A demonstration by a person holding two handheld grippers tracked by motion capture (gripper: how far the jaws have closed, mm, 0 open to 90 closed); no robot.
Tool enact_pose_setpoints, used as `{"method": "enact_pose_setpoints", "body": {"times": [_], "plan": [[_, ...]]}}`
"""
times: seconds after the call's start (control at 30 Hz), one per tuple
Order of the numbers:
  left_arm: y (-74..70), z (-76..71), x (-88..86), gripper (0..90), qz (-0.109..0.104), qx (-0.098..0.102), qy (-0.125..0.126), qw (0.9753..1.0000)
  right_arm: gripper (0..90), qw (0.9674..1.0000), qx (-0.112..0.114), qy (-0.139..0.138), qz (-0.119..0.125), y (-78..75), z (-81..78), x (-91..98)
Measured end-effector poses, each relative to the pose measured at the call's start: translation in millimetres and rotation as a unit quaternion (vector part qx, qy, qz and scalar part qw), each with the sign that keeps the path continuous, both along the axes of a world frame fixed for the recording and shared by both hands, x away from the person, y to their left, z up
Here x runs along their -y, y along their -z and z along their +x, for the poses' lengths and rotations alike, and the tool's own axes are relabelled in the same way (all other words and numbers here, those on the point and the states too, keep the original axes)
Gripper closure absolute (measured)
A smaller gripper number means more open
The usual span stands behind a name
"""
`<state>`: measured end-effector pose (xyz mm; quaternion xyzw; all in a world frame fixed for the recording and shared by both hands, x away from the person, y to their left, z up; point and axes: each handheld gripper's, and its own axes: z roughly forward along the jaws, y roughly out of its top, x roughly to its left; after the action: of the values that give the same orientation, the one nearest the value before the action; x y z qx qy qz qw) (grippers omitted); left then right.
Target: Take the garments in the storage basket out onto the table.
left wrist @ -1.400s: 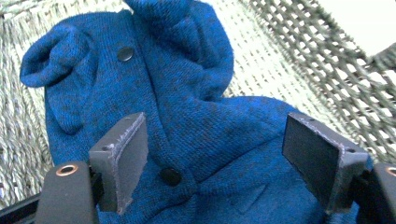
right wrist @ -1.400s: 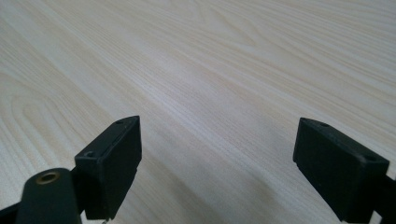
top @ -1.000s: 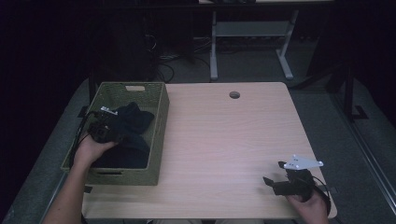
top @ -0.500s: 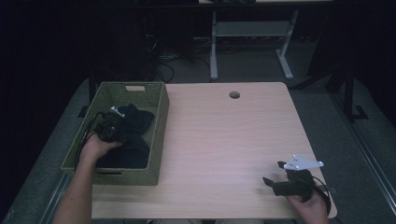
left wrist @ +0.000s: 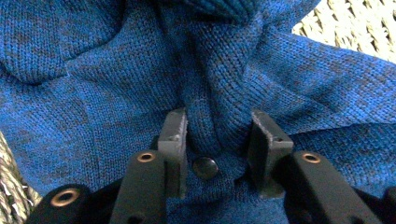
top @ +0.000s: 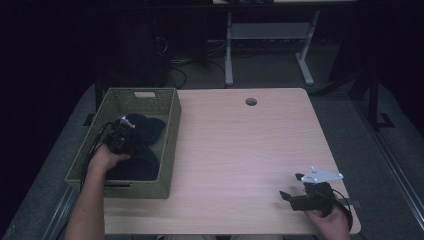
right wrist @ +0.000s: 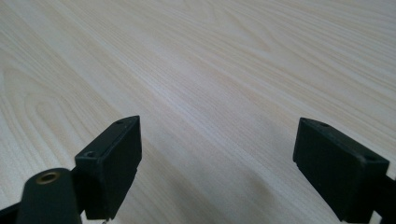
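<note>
A dark blue knitted garment (top: 147,127) lies bunched in a green woven basket (top: 173,125) at the table's left side. My left gripper (top: 120,137) reaches down into the basket from the near side. In the left gripper view a raised fold of the knit (left wrist: 219,107) sits between the jaws of my left gripper (left wrist: 217,128); the jaws have just been closing and both pads (left wrist: 173,130) press against the fold. My right gripper (top: 291,186) rests low over the wooden table (top: 240,145) near its front right corner, jaws wide open (right wrist: 217,140) with bare wood (right wrist: 187,56) between them.
The basket's wicker wall (left wrist: 355,23) shows past the garment. A round cable hole (top: 251,101) sits at the table's far edge. Behind the table stand white desk legs (top: 229,55) and floor cables (top: 175,65).
My left hand has sunk deeper into the basket onto the garment, and its jaws have narrowed around a fold. The right gripper has kept still.
</note>
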<state>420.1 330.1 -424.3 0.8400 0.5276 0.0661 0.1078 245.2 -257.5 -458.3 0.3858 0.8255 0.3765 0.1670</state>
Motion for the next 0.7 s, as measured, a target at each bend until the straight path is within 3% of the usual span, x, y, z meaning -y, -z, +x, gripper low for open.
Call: {"method": "enact_pose_setpoints", "body": {"times": [0.4,0.7], "plan": [[-0.6,0.8,0.1,74.6,-0.005,-0.006,0.003,1.0,15.9,0.9995,-0.012,0.028,-0.004,2.3,5.1,3.6],[-7.5,-1.7,-0.1,78.1,-0.002,0.005,0.016,0.9999,15.9,0.9993,-0.012,0.035,0.001,2.2,6.2,6.4]]}}
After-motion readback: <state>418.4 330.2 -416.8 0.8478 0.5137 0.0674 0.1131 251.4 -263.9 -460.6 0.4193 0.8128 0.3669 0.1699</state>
